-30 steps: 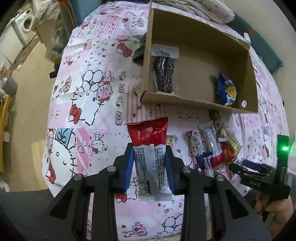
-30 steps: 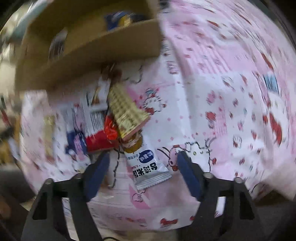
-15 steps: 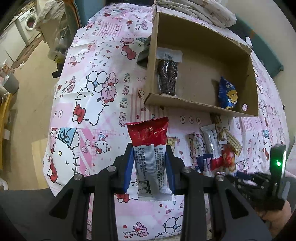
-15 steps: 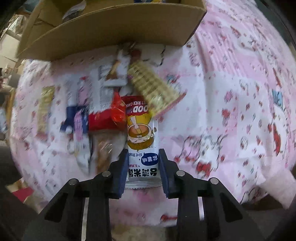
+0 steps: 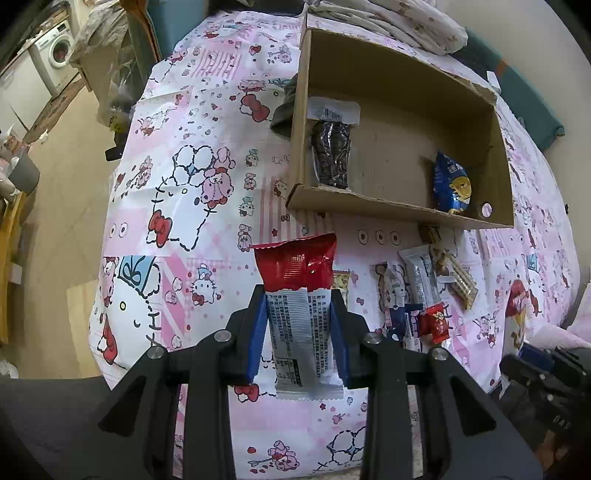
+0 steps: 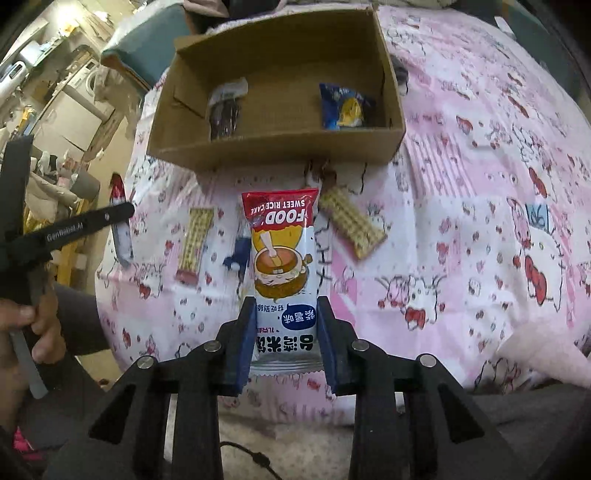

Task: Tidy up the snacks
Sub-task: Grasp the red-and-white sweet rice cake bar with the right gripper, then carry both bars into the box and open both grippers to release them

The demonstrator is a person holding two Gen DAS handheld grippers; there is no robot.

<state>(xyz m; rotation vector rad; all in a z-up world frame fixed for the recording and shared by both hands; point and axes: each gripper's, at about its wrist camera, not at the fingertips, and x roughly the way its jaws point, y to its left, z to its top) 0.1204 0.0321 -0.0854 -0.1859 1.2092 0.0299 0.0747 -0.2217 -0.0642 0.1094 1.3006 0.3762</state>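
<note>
My left gripper (image 5: pixel 298 325) is shut on a red and white snack packet (image 5: pixel 300 295), held above the pink cloth in front of the cardboard box (image 5: pixel 388 210). My right gripper (image 6: pixel 285 332) is shut on a sweet rice cake packet (image 6: pixel 282 258), lifted off the cloth below the box (image 6: pixel 273 151). Inside the box lie a dark snack pack (image 5: pixel 331 151) and a blue chip bag (image 5: pixel 451 182). Several loose snacks (image 5: pixel 421 295) stay on the cloth in front of the box, among them a wafer bar (image 6: pixel 351 221) and a biscuit bar (image 6: pixel 194 245).
A pink cartoon-print cloth (image 5: pixel 177 206) covers the table, whose left edge drops to the floor. A hand (image 6: pixel 33 325) holds the other gripper's handle at the left of the right wrist view. Folded bedding (image 5: pixel 399 18) lies behind the box.
My right gripper closed on the rice cake packet and lifted it off the cloth, away from the other snacks. My left gripper kept still with its packet.
</note>
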